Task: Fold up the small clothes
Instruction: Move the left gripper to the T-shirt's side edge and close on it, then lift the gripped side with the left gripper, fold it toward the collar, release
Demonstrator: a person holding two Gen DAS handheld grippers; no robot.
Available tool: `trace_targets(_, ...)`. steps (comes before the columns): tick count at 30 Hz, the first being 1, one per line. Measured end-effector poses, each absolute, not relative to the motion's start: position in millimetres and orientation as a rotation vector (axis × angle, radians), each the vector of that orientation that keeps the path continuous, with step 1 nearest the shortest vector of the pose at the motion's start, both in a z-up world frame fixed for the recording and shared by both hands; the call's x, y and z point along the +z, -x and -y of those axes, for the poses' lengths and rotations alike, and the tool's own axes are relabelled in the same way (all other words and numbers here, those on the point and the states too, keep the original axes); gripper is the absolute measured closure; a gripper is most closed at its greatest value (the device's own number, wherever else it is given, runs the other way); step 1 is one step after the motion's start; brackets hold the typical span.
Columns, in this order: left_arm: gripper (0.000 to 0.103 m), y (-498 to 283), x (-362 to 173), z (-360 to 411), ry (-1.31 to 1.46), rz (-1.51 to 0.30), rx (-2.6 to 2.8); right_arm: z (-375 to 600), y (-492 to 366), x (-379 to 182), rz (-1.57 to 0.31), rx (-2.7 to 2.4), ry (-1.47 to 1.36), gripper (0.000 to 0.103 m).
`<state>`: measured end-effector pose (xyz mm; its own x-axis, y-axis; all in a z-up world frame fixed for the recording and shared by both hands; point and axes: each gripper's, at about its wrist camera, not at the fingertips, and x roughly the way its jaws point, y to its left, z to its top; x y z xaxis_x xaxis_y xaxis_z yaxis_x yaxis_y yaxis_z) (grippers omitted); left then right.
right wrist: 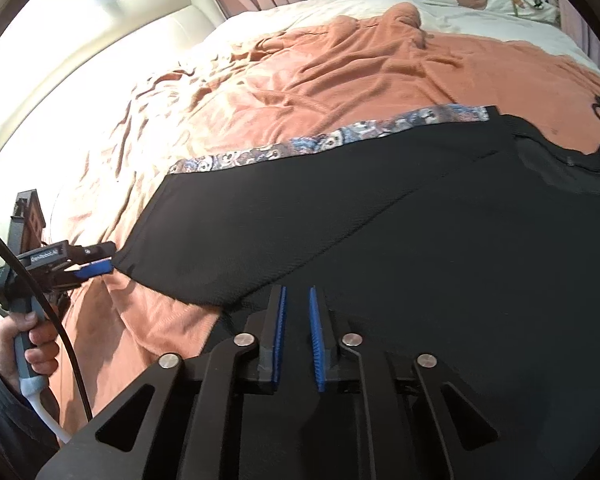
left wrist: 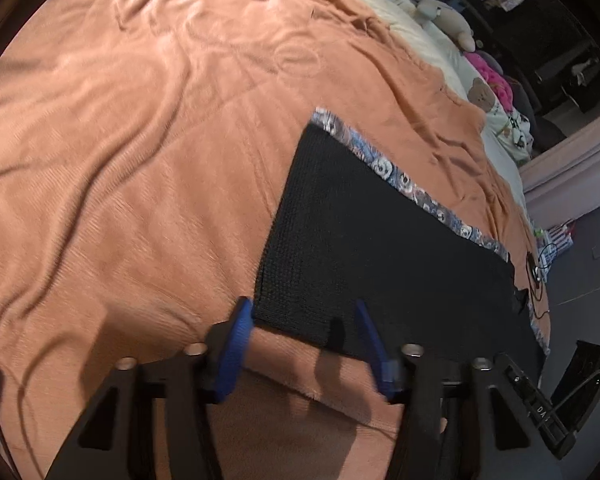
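Item: black knit garment with a patterned floral border, which we find spread flat on the orange blanket near the bed's front edge. Our left claw is spread apart at the garment's near corner, blue pads either side of the hem. Our right claw hovers over the black cloth, pads slightly apart, gripping nothing. Stuffed toys lie at the bed's far edge.

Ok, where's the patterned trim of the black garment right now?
The patterned trim runs along the far edge of the black garment, against the orange blanket, across both wrist views.
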<state>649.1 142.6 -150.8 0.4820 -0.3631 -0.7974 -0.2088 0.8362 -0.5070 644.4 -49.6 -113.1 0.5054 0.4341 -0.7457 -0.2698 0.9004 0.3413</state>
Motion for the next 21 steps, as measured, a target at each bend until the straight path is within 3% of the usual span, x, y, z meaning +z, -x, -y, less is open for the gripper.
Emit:
trace_targets(2,0.084,-651,-154,-142,0.613,-1.091,-0.088,45,-650,-116,-0.958,0.440,-0.199,0.098)
trace_targets(5,0.095,-653,-149,-142,0.643,-1.077,-0.106,39,-660,-120,-0.974,0.458,-0.227,0.098)
trace_targets(21,0.098,-683,-44,-87,0.473,-0.941,-0.205,24,-711,-165,-1.103,0.490,-0.401,0.098)
